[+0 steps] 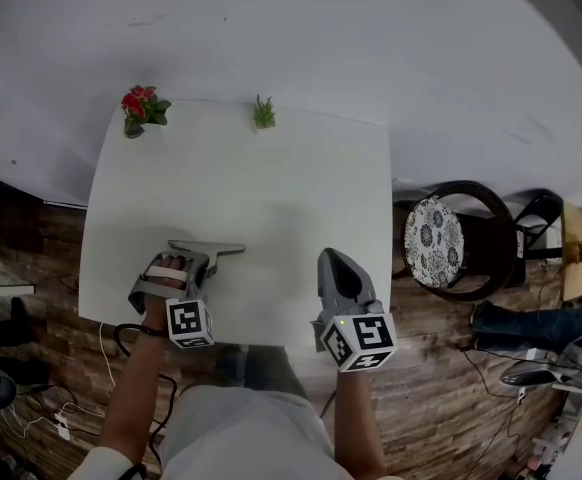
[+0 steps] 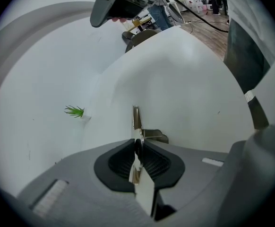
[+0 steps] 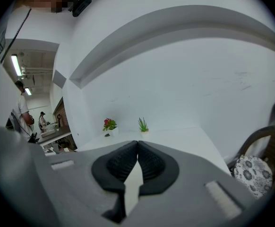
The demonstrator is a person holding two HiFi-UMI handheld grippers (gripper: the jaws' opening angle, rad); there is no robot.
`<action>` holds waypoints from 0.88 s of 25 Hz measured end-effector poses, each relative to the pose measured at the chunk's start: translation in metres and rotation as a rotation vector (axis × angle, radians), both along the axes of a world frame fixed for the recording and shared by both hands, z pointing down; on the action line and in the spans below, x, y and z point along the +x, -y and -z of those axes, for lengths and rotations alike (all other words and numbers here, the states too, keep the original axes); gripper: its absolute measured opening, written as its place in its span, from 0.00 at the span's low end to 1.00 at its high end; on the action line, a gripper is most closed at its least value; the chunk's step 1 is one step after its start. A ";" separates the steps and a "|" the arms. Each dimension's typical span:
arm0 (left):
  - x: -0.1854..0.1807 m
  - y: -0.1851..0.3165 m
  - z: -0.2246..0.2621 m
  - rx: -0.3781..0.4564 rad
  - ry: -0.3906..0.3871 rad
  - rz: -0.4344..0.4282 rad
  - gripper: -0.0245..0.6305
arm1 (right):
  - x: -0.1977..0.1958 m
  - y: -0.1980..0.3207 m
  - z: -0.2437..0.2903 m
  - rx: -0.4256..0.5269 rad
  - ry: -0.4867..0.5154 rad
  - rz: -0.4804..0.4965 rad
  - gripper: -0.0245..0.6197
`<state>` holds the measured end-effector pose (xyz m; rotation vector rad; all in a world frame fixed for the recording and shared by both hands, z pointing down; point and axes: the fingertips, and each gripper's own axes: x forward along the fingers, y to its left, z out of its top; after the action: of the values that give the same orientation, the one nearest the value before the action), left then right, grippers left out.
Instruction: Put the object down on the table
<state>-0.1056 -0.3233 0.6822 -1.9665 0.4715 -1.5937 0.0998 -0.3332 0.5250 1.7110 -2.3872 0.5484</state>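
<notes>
A grey metal tool [image 1: 211,248] with a crossbar lies on the white table [image 1: 271,178] near its front left. Its thin stem [image 2: 136,119] runs back between the pads of my left gripper [image 1: 209,265], and its far end rests on the tabletop. A narrow slit shows between the pads [image 2: 123,162] and the stem, so my left gripper [image 2: 138,148] is slightly open around it. My right gripper [image 1: 329,256] hovers over the table's front right part. Its jaws [image 3: 138,145] are shut with nothing in them.
A red flower pot [image 1: 139,108] and a small green plant [image 1: 263,114] stand at the table's far edge. A dark chair with a patterned cushion [image 1: 434,240] stands to the right of the table. Cables [image 1: 121,338] trail on the wooden floor at the left.
</notes>
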 end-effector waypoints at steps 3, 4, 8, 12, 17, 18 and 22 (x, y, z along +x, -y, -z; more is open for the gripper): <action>0.001 0.001 0.001 -0.006 -0.013 0.008 0.09 | -0.001 0.000 0.001 -0.001 -0.001 -0.002 0.04; 0.001 0.001 0.001 -0.010 -0.020 0.010 0.09 | -0.001 0.000 0.000 -0.001 -0.001 -0.004 0.04; 0.000 0.004 0.004 -0.015 -0.039 0.024 0.13 | -0.002 -0.002 0.000 -0.002 0.001 -0.006 0.04; -0.001 0.006 0.009 -0.005 -0.044 0.032 0.19 | -0.003 -0.005 0.002 0.001 0.002 -0.007 0.04; -0.002 0.004 0.013 0.043 -0.037 0.041 0.23 | 0.000 -0.010 0.004 0.003 0.004 -0.014 0.04; -0.003 0.005 0.014 0.056 -0.037 0.049 0.24 | 0.001 -0.010 0.004 0.002 0.005 -0.015 0.04; -0.005 0.003 0.016 0.094 -0.040 0.074 0.27 | 0.004 -0.012 0.002 -0.003 0.006 -0.016 0.04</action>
<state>-0.1107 -0.3263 0.6661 -1.9341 0.6298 -1.5500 0.1040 -0.3213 0.5233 1.7310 -2.3774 0.5603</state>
